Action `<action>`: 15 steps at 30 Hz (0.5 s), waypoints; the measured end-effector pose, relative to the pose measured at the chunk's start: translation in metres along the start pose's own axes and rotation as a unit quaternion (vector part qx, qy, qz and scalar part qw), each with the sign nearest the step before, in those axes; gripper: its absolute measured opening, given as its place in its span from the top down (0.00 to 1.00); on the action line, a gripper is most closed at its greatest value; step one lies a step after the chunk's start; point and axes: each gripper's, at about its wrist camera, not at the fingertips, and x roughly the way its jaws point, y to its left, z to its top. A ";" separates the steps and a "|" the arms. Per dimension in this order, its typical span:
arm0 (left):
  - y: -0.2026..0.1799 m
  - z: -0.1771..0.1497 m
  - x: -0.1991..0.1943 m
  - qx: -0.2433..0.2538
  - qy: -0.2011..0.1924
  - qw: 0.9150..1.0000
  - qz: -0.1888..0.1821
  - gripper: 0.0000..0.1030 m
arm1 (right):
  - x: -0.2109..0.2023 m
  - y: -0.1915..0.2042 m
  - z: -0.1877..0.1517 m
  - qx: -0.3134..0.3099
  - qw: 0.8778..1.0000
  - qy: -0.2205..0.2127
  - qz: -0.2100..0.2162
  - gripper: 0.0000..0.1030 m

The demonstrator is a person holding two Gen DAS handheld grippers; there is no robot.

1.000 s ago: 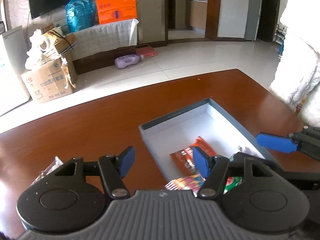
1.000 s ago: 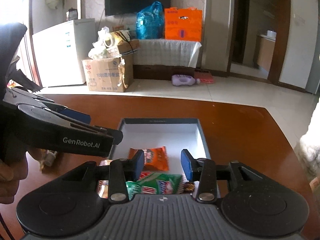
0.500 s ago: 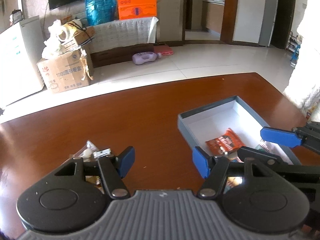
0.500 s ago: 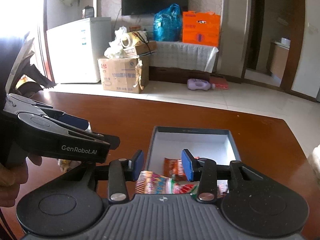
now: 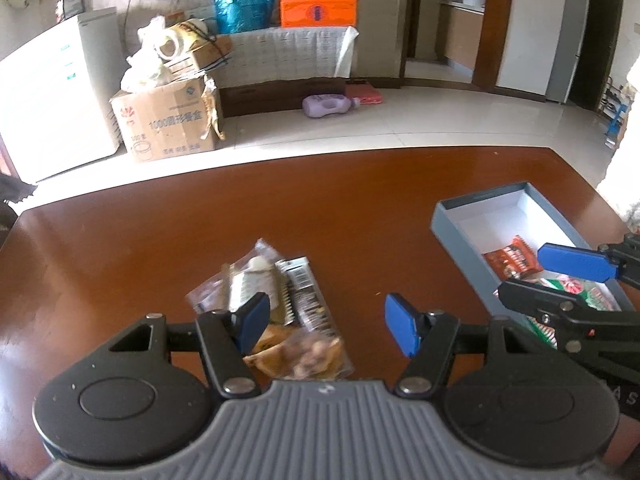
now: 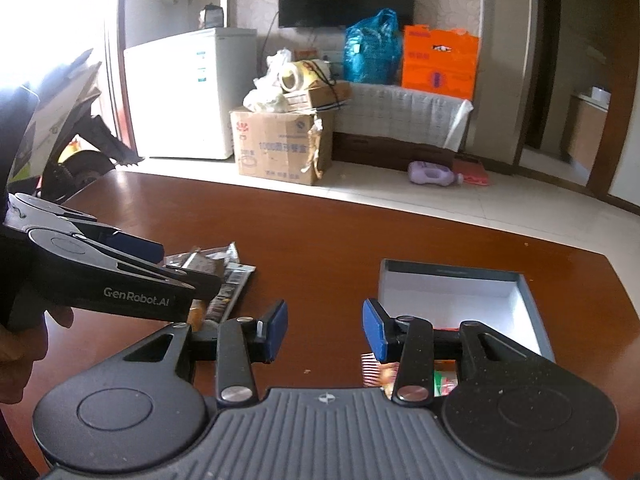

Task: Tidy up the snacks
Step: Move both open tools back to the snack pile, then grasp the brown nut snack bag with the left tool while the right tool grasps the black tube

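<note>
1. The left gripper (image 5: 326, 322), black with two blue finger pads (image 5: 402, 330), hangs with its jaws spread wide and nothing between them, low over a reddish-brown polished wooden table (image 5: 200, 236).
2. Beneath it lies a loose heap of snack packets (image 5: 276, 300): I count at least three. One is a clear wrapper with pale contents (image 5: 248, 280), one a dark narrow striped packet (image 5: 306, 298), and one a transparent bag of yellowish-brown pieces (image 5: 304, 356) nearest the camera. They overlap, so the exact number is uncertain.
3. The right gripper (image 6: 325, 330), of the same black and blue build, also has its jaws parted wide and empty, above the table just left of the box.
4. One shallow rectangular grey box with a white inside (image 5: 452, 236) sits on the table's right part, well apart from the heap.
5. Inside it, at least three packets show: one orange-red crinkle-edged packet (image 5: 510, 258), one green and red packet (image 5: 576, 288), and one striped multicoloured packet (image 6: 374, 372) at the near end, partly hidden by the right gripper.
</note>
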 end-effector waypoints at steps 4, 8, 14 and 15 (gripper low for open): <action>0.017 -0.004 -0.002 -0.013 0.006 1.000 0.008 0.38 | 0.007 0.012 0.002 -0.001 1.000 0.004 0.010 0.58; 0.032 -0.006 -0.004 -0.024 0.007 1.000 0.016 0.38 | 0.011 0.024 -0.001 -0.001 1.000 0.005 0.023 0.58; 0.049 -0.009 -0.004 -0.045 0.015 0.998 0.028 0.38 | 0.020 0.041 -0.004 -0.009 0.999 0.010 0.044 0.55; 0.051 -0.011 -0.004 -0.049 0.017 0.998 0.028 0.38 | 0.022 0.043 -0.003 -0.008 0.999 0.011 0.043 0.53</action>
